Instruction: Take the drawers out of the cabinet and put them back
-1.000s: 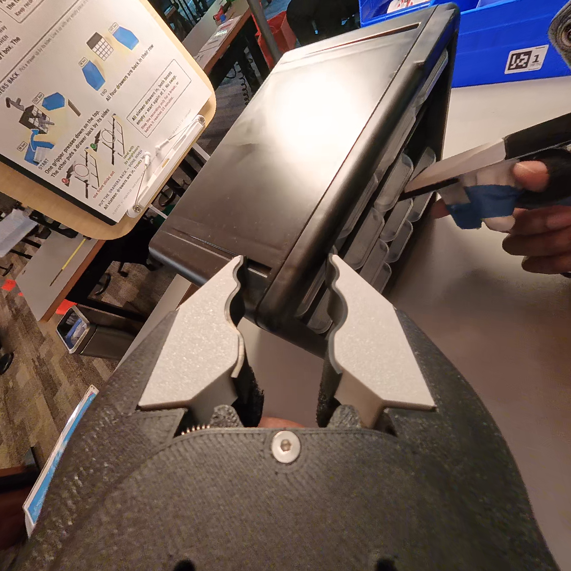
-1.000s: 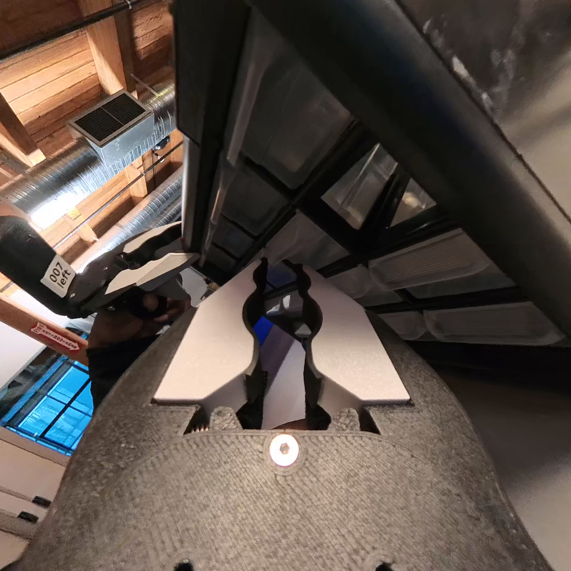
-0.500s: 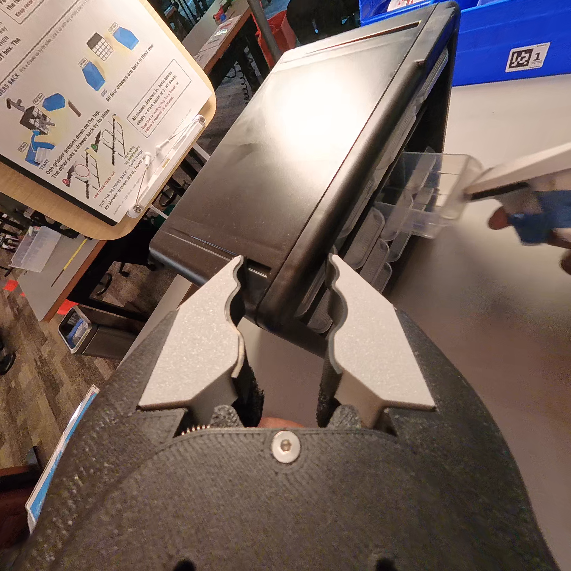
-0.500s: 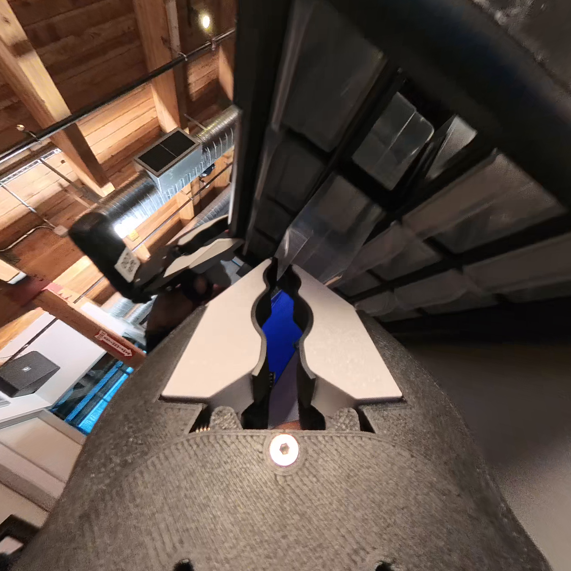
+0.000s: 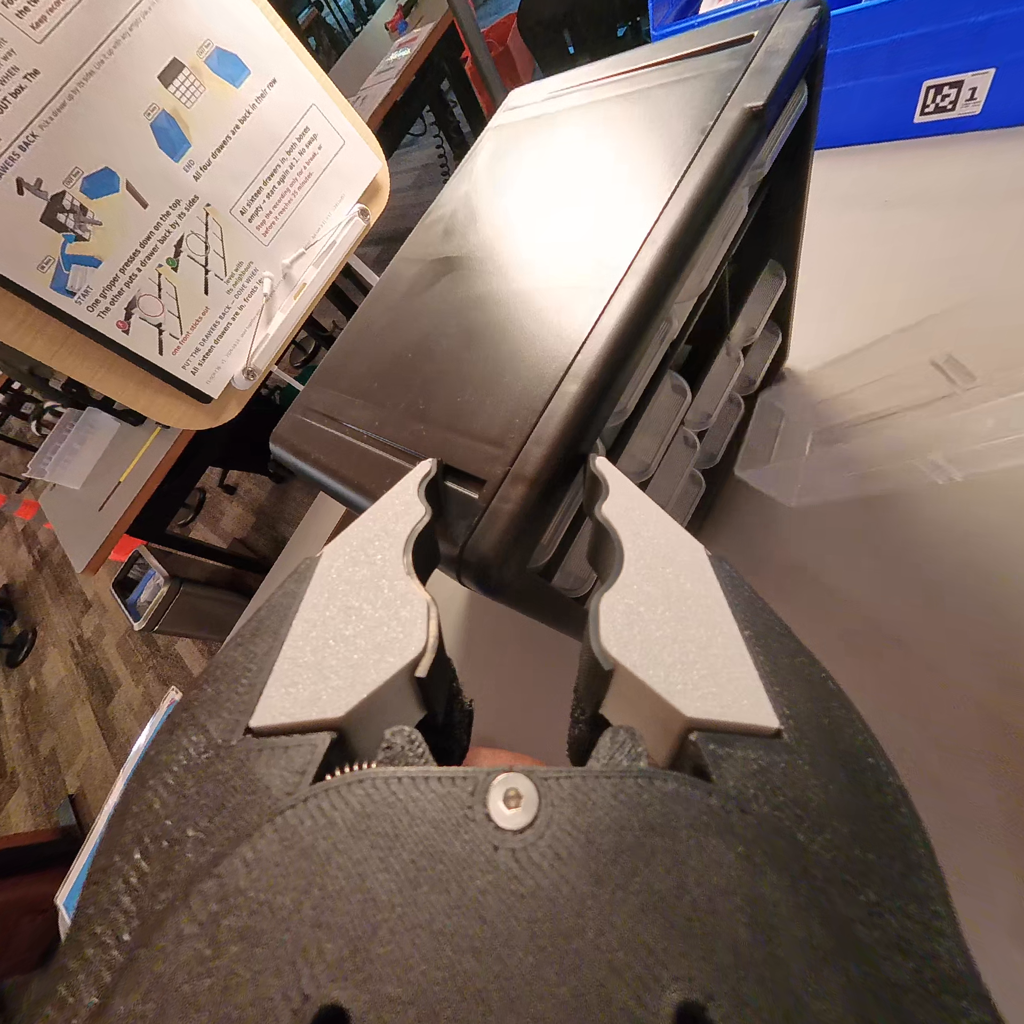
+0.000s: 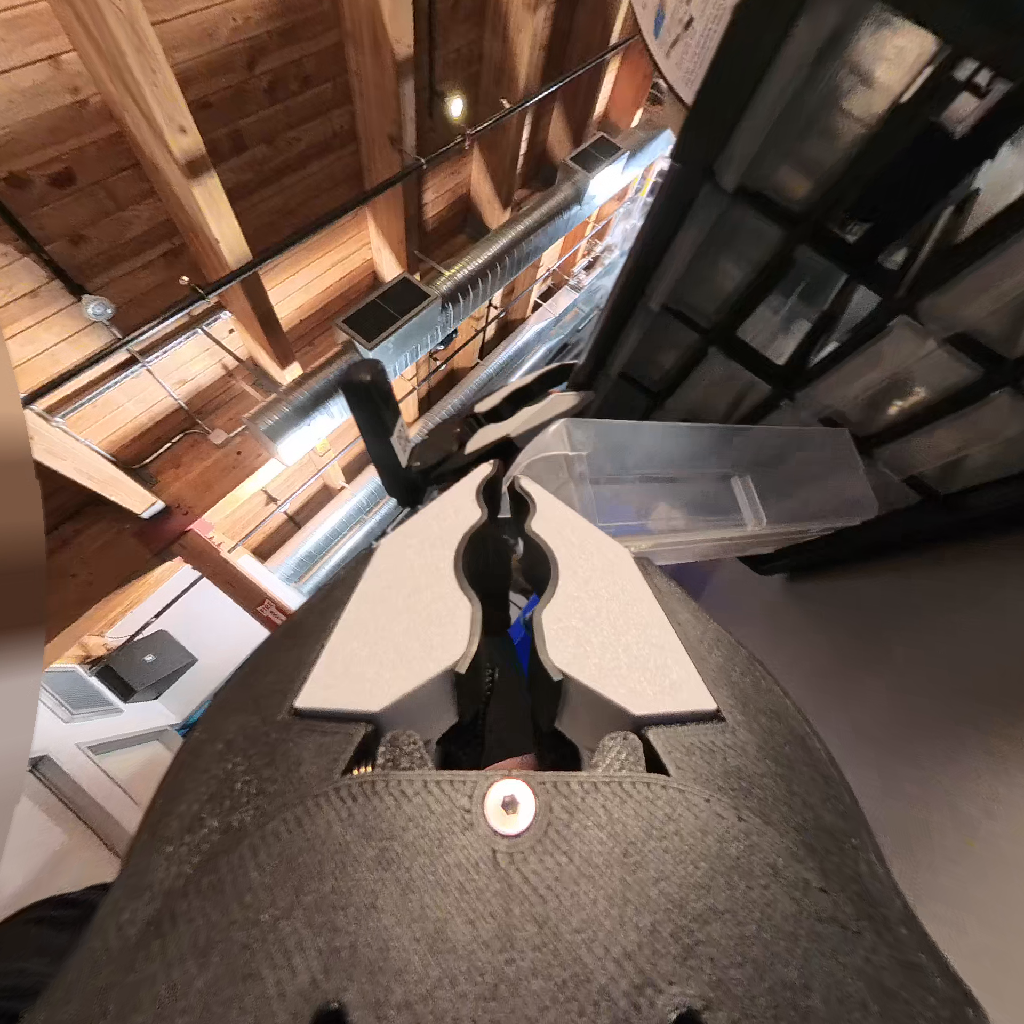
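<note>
L gripper (image 5: pixel 512 498) sits at the near top corner of the black plastic drawer cabinet (image 5: pixel 498 288), grey fingers (image 5: pixel 360 598) set wide apart w/ the cabinet's front top edge running between them. Can't tell if the pads actually touch the casing — nothing is pinched. The cabinet stands on the pale grey table (image 5: pixel 831 692) w/ its rows of small clear drawers facing right.

R gripper (image 6: pixel 504 482) has its fingers nearly together, clamped on the thin front lip of a clear plastic drawer (image 6: pixel 692 482) — the drawer hangs free, out in front of the cabinet face (image 6: pixel 831 249), tilted, its back end towards the cabinet. In the left wrist view the same drawer (image 5: pixel 886 421) shows blurred at the right, low beside the cabinet's front.

Behind: a blue plastic bin (image 5: pixel 914 66) w/ a marker tag, a printed instruction sheet on a wooden board (image 5: pixel 166 183) at left, wooden ceiling beams and silver ducts (image 6: pixel 343 388) above.
</note>
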A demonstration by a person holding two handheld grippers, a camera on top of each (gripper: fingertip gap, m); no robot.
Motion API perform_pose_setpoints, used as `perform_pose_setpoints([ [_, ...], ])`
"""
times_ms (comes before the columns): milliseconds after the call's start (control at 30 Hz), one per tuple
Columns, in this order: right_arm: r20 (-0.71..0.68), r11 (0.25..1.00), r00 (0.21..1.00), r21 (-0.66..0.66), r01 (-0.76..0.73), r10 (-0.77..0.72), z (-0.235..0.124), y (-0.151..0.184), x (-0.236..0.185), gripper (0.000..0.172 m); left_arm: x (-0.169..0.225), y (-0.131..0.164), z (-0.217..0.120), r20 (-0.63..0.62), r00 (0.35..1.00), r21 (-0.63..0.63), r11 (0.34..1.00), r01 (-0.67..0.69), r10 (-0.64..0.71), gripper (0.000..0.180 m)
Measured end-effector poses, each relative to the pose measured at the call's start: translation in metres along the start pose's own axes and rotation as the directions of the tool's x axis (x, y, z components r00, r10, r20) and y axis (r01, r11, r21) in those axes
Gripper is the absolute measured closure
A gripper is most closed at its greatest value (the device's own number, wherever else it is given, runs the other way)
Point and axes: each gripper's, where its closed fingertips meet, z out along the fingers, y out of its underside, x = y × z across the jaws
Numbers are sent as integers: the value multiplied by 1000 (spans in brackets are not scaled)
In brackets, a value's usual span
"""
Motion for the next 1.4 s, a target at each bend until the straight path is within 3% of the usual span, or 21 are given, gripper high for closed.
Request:
perform_pose_setpoints([
  [200,-78,1000,997,-12,-8,7,-14,0,12,169,0,0,0,1,1000,-1,1000,-2,2,129],
  [367,-248,996,965,-19,-90,83,-62,15,48,168,0,0,0,-3,1000,2,1000,-1,1,130],
  [467,-404,982,906,-80,-172,126,-95,41,70,167,0,0,0,-2,1000,2,1000,0,0,130],
  [567,-469,944,873,-208,-256,133,-117,72,73,143,0,0,0,1,1000,-1,1000,-1,1,130],
  [633,-498,904,866,-353,-240,36,-130,94,70,131,1,0,0,3,1000,-3,1000,-2,2,130],
  [733,-383,830,919,-540,-139,-95,-139,112,49,131,1,0,0,6,1000,-6,1000,-5,5,130],
  [800,-261,787,934,-617,33,-243,-137,108,34,139,1,0,0,8,1000,-8,1000,-5,5,131],
  [900,-53,646,862,-686,335,-504,-127,96,17,141,1,-1,0,10,1000,-10,1000,-7,7,131],
  [967,43,475,696,-700,533,-717,-120,79,24,141,1,-1,0,11,1000,-11,1000,-7,7,131],
  [1033,143,246,483,-717,653,-864,-116,67,38,139,1,-1,0,11,1000,-10,1000,-8,8,131],
  [1100,260,47,337,-726,686,-905,-116,68,49,135,1,-1,0,10,1000,-8,1000,-7,7,131],
  [1133,307,-20,300,-729,684,-903,-118,70,53,133,1,-1,0,10,1000,-6,1000,-7,7,131],
  [1267,413,-149,291,-758,635,-863,-130,88,71,125,1,-1,0,6,1000,-4,1000,-8,8,131],
  [1400,433,-246,199,-770,588,-879,-135,84,91,132,1,-1,0,3,1000,-1,1000,-8,8,131],
])
